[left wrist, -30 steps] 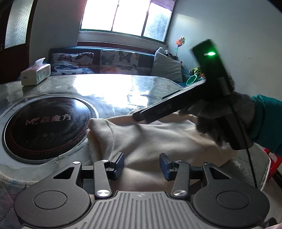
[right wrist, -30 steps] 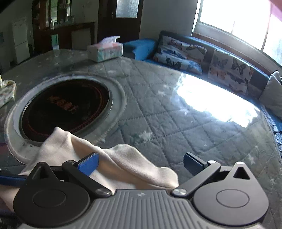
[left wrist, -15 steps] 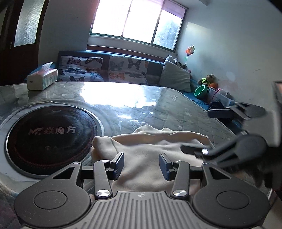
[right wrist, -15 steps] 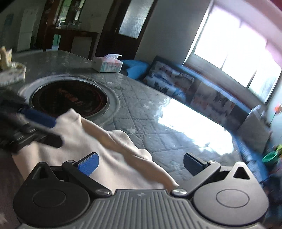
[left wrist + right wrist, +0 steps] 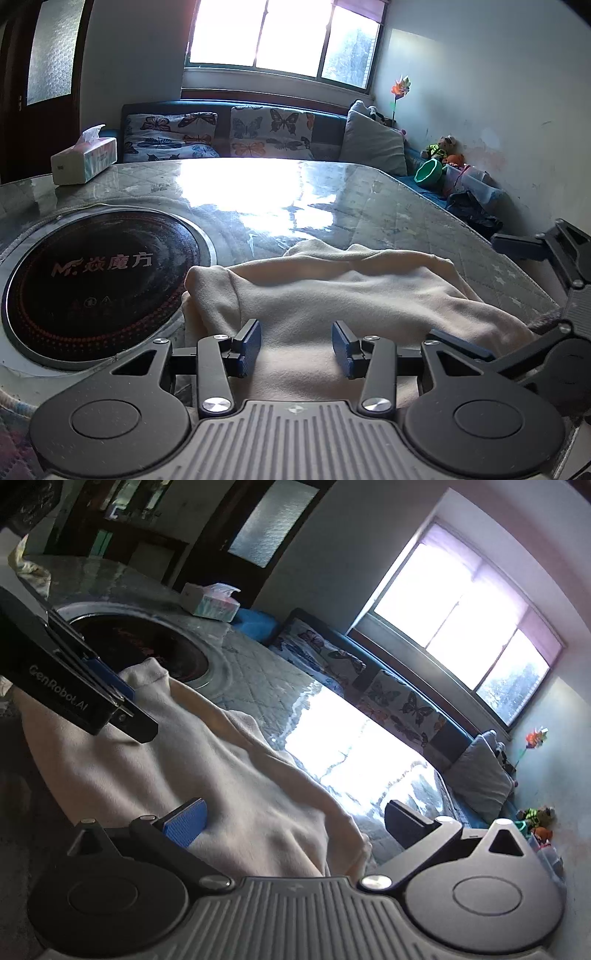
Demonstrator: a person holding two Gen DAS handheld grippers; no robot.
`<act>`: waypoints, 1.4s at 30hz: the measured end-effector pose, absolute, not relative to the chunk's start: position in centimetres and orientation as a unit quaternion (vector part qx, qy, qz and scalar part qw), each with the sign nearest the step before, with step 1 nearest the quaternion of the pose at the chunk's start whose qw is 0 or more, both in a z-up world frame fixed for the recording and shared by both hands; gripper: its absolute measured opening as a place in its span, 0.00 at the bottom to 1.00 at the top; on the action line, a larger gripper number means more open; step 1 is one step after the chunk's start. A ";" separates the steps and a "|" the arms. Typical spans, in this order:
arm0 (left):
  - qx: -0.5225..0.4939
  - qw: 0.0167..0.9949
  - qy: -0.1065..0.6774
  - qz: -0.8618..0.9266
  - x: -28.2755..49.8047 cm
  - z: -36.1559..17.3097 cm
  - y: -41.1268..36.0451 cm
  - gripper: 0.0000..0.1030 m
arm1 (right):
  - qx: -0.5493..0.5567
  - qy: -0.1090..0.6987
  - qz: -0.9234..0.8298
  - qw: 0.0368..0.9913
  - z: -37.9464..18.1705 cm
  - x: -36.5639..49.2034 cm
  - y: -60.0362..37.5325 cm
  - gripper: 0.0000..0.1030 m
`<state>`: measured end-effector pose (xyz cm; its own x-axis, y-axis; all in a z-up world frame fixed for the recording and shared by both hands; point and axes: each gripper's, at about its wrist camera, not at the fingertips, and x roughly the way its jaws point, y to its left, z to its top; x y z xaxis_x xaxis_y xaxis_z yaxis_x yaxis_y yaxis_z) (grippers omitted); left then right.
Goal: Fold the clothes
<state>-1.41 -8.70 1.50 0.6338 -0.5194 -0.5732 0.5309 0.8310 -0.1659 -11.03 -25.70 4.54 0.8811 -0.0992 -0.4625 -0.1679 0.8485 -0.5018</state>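
A cream garment lies rumpled on the quilted table, one corner touching the round cooktop. My left gripper hovers low over its near edge, jaws partly apart; the cloth runs under them and the blue pads do not press it. My right gripper comes in from the right edge, jaws wide over the garment's right side. In the right wrist view the right gripper is open over the garment, whose folded edge lies between the fingers. The left gripper hangs over the cloth's far left.
A black round cooktop is set into the table at left. A tissue box stands at the far left edge. Behind the table runs a sofa with butterfly cushions. Toys and a green bowl sit by the right wall.
The right gripper swung from across the garment, in front of the left camera, out to the right edge, and its view has rolled. The left gripper shifted only slightly.
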 end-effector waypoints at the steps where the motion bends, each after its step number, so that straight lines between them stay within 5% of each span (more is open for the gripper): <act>1: 0.009 0.904 0.314 -0.291 -1.4 1.5 -8.7 0.44 | -0.273 0.245 0.017 0.930 4.4 -11.2 -25.8 1.00; 42: 0.016 0.902 0.316 -0.293 -1.0 1.3 -8.8 0.47 | -0.128 0.254 0.011 0.959 5.5 -12.7 -30.9 1.00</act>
<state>-0.96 -8.82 1.28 0.6290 -0.5182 -0.5795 0.5380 0.8283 -0.1566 -12.65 -30.87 5.54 0.8708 -0.0444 -0.4896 -0.0857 0.9669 -0.2402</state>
